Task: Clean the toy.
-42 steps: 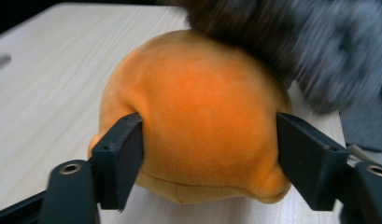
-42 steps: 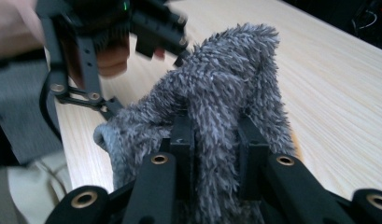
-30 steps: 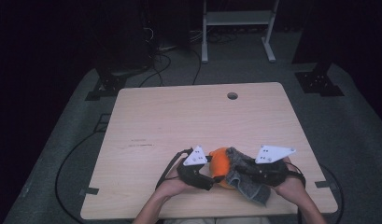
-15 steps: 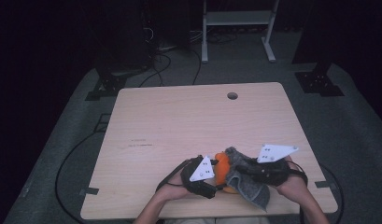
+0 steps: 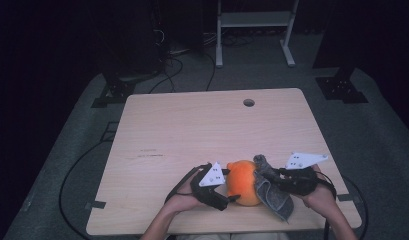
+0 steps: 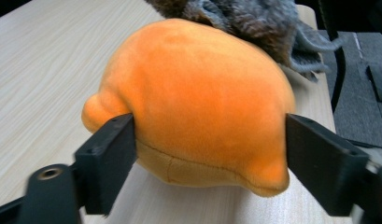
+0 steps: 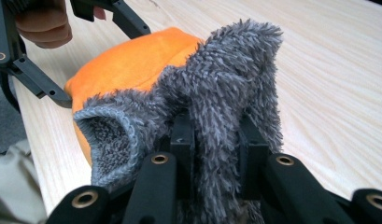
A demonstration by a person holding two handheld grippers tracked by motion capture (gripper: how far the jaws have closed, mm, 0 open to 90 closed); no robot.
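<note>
Orange plush toy (image 5: 243, 182), grey fuzzy cloth (image 5: 272, 192)

Premises read as a lab or recording studio: bare wooden table (image 5: 202, 130) on grey carpet (image 5: 382, 140), black stand bases (image 5: 340, 87), trailing floor cables (image 5: 184, 62), white frame (image 5: 254, 20) far, dark surroundings.

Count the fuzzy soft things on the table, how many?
2: an orange plush toy near the table's front edge between both grippers, and a grey fuzzy sock draped against its right side, pinched by the right gripper.
</note>
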